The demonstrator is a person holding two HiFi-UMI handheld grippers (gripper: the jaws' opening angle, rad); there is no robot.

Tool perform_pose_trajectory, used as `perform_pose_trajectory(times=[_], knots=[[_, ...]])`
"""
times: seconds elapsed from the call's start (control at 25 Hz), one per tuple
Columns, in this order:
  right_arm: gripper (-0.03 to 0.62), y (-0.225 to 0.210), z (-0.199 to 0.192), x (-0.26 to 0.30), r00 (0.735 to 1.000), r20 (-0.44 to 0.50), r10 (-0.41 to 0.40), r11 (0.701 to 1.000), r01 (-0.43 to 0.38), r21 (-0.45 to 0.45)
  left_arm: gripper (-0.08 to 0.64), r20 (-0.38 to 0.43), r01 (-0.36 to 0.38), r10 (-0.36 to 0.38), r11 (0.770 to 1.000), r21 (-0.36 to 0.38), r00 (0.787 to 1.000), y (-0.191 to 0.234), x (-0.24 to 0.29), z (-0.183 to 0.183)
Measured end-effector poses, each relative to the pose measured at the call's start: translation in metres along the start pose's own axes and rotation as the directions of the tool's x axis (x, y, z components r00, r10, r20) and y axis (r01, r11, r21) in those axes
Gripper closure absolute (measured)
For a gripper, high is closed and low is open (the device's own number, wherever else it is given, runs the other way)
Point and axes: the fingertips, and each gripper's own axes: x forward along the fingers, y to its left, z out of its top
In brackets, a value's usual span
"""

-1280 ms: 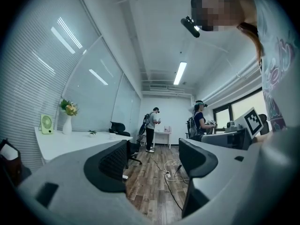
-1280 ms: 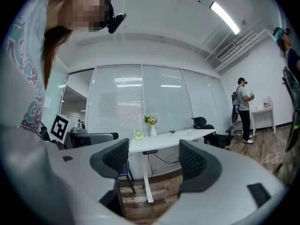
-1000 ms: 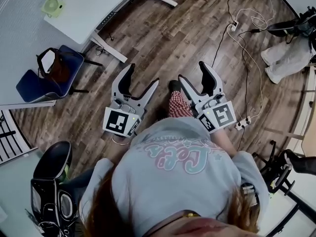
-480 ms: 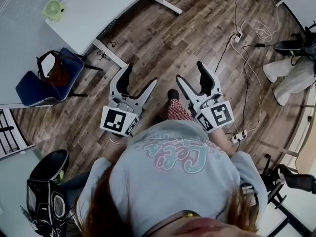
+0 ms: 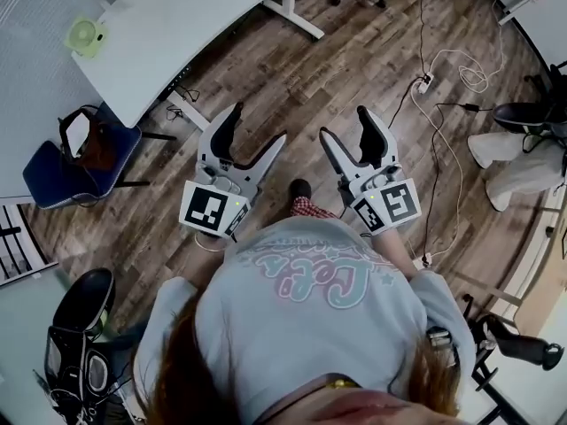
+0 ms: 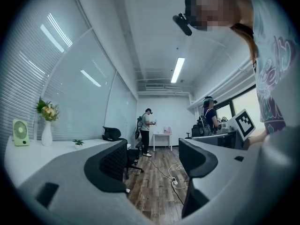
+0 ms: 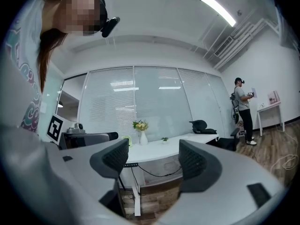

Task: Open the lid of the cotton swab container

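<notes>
The left tongs (image 5: 259, 124) and right tongs (image 5: 344, 122), gray plastic with black ribbed pads (image 6: 115, 163), both gape wide and empty above the brown plank floor (image 5: 354, 51). No view shows the cotton swab container.

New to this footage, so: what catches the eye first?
Two grippers held side by side over the wooden floor: the left gripper and right gripper, both with jaws apart and empty. A white desk with a green fan stands at the head view's upper left; no cotton swab container shows.
</notes>
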Motion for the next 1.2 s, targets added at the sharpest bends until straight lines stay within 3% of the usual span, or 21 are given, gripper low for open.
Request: perform_pose_trajectory(times=[0.52, 0.84, 1.2], knots=[[0.272, -0.067, 0.009, 0.026, 0.998, 0.017, 0.067, 0.998, -0.067, 0.013, 0.242, 0.000, -0.079, 0.079, 0.996, 0.036, 0.997, 0.010, 0.061, 0.005], [0.272, -0.065, -0.005, 0.054, 0.993, 0.002, 0.120, 0.992, -0.120, 0.036, 0.242, -0.065, -0.119, 0.121, 0.992, 0.040, 0.991, 0.032, 0.055, -0.015], [0.272, -0.068, -0.006, 0.067, 0.988, -0.038, 0.152, 0.988, -0.151, 0.020, 0.242, -0.048, -0.112, 0.114, 0.993, 0.039, 0.992, 0.045, 0.077, -0.014]])
